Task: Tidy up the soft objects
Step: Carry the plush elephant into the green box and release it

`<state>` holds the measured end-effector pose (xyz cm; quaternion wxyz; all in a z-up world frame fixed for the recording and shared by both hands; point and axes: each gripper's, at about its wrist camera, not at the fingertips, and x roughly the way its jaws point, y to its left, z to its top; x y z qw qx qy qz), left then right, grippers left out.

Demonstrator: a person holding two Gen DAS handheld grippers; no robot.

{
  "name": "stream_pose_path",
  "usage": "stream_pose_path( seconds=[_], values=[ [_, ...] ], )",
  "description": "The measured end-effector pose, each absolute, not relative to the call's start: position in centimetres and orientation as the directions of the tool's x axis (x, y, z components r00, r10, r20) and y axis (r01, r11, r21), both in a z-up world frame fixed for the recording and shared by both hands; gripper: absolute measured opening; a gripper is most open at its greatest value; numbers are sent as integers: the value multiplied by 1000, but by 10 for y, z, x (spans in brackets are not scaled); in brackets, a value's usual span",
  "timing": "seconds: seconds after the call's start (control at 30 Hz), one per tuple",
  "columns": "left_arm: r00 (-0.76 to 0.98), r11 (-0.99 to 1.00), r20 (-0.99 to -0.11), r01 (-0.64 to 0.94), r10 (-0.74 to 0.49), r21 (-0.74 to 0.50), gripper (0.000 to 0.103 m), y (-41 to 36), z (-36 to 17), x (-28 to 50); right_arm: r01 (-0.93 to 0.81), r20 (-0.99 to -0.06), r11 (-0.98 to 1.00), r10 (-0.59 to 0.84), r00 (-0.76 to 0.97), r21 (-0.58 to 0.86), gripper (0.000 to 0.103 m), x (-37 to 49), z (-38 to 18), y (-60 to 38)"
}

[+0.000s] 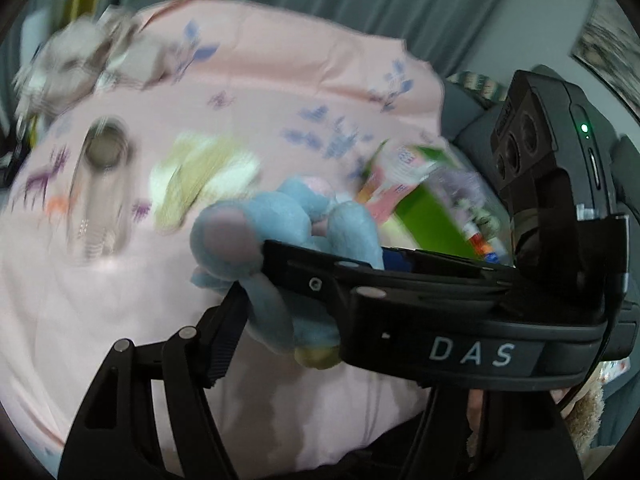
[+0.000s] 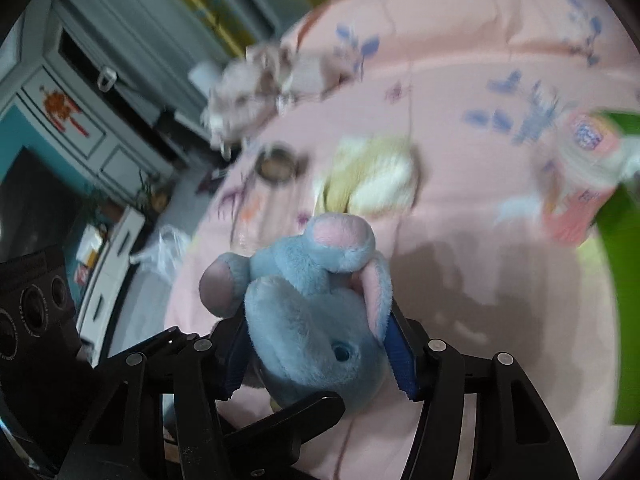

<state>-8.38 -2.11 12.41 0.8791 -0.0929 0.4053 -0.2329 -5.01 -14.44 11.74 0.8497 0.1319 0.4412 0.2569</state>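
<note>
My right gripper [image 2: 320, 344] pinched the bunny [image 2: 316, 320] at its head, both blue pads [image 2: 402, 356] pressed into the plush. My left gripper [image 1: 256, 280] clamped the same bunny [image 1: 276, 240] lower down, 1 finger crossing in front of it, so it hung between my 2 grippers above the pink sheet [image 2: 460, 280]. Beyond it at 12 o'clock lay a yellow-and-white plush [image 2: 376, 180], blurred. A green box [image 2: 624, 280] stood at 3 o'clock, and a pale plush [image 2: 256, 84] lay at 11 o'clock by the sheet's edge.
</note>
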Motion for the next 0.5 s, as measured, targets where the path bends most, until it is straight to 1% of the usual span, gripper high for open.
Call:
stream_pose_path(
  seconds=[0.23, 0.33, 0.4, 0.5],
  values=[
    [598, 810, -561, 521, -572, -271, 66, -79, 186, -65, -250, -561, 865, 478, 676, 435, 62, -53, 186, -215],
    [577, 766, -527, 584, -624, -268, 66, -107, 203, -53, -205, -508, 872, 433, 745, 444, 62, -53, 204, -248],
    [547, 734, -517, 619, -659, -281, 66, -126, 209, -42, -167, -470, 876, 394, 790, 453, 62, -54, 212, -275],
    [498, 692, -517, 659, -696, -296, 66, -155, 211, -26, -116, -448, 871, 355, 821, 477, 62, -49, 214, -306]
  ],
)
